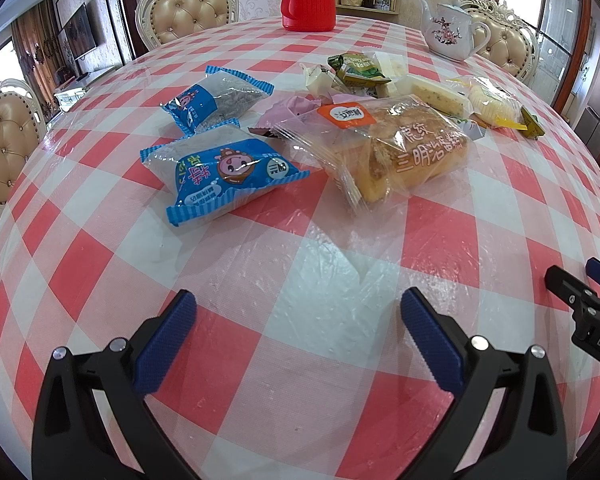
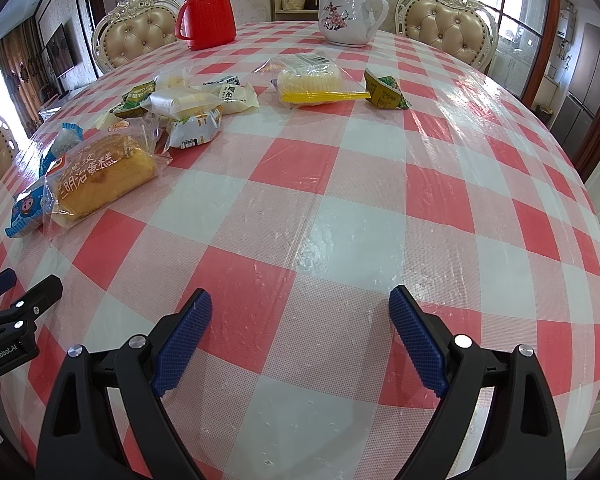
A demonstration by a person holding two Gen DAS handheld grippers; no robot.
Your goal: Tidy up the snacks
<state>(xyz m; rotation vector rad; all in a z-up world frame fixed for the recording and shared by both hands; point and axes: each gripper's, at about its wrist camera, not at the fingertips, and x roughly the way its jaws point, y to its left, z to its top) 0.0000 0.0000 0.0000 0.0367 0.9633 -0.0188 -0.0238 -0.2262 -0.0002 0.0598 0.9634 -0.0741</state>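
Note:
Wrapped snacks lie scattered on the red-and-white checked table (image 1: 300, 264). Two blue packets (image 1: 224, 168) (image 1: 216, 98) lie left of a clear-wrapped sandwich cake (image 1: 396, 148), also seen at the left in the right wrist view as the cake (image 2: 104, 176). Behind it lie small wrapped cakes (image 1: 440, 96), a yellow-edged packet (image 2: 316, 84) and a green packet (image 2: 384, 90). My left gripper (image 1: 298, 316) hovers open over bare cloth, short of the snacks. My right gripper (image 2: 300, 312) is open too, with nothing between its fingers.
A red thermos (image 2: 208, 10) and a white flowered teapot (image 2: 346, 16) stand at the table's far side. Padded chairs (image 1: 188, 10) ring the table. The right gripper's tip (image 1: 588, 312) shows at the left view's right edge.

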